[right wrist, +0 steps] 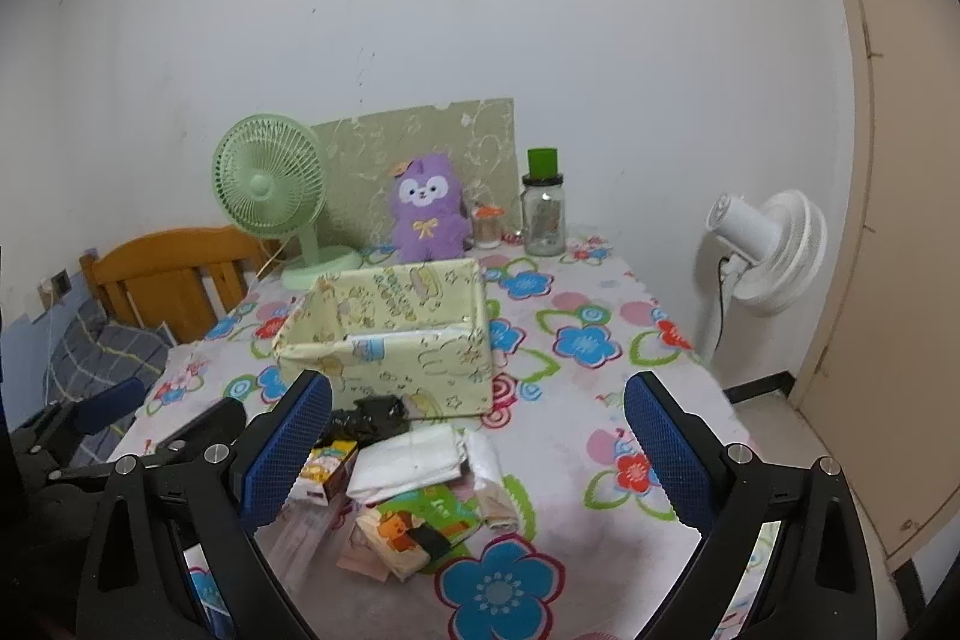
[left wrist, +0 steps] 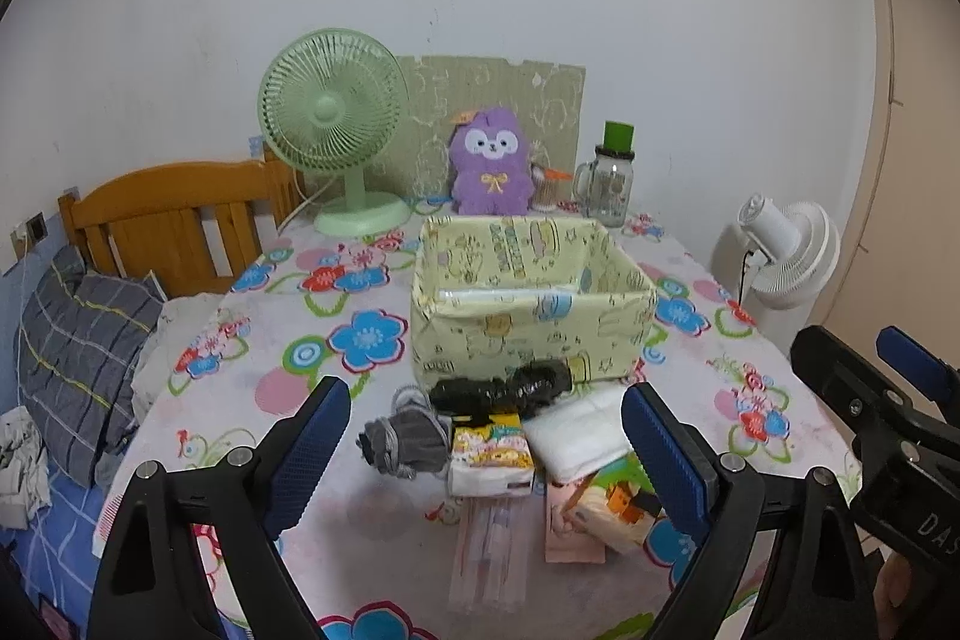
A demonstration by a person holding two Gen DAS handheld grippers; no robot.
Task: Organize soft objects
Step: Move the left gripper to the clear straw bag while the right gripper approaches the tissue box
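Note:
A pale yellow patterned box (left wrist: 528,334) (right wrist: 420,364) stands open on the floral table. In front of it lies a pile: grey socks (left wrist: 408,439), a black plastic roll (left wrist: 504,391) (right wrist: 372,412), a tissue pack (left wrist: 492,454) (right wrist: 327,469), a folded white cloth (left wrist: 585,436) (right wrist: 414,457), and small cartoon packs (left wrist: 612,508) (right wrist: 408,532). My left gripper (left wrist: 486,460) is open, hovering just before the pile. My right gripper (right wrist: 477,457) is open over the pile's right side; it also shows in the left wrist view (left wrist: 888,400).
At the table's back stand a green fan (left wrist: 330,136), a purple plush (left wrist: 492,163), a glass jar with green lid (left wrist: 612,178) and a patterned board. A white fan (left wrist: 786,256) stands to the right, a wooden bed head and pillow (left wrist: 78,340) to the left.

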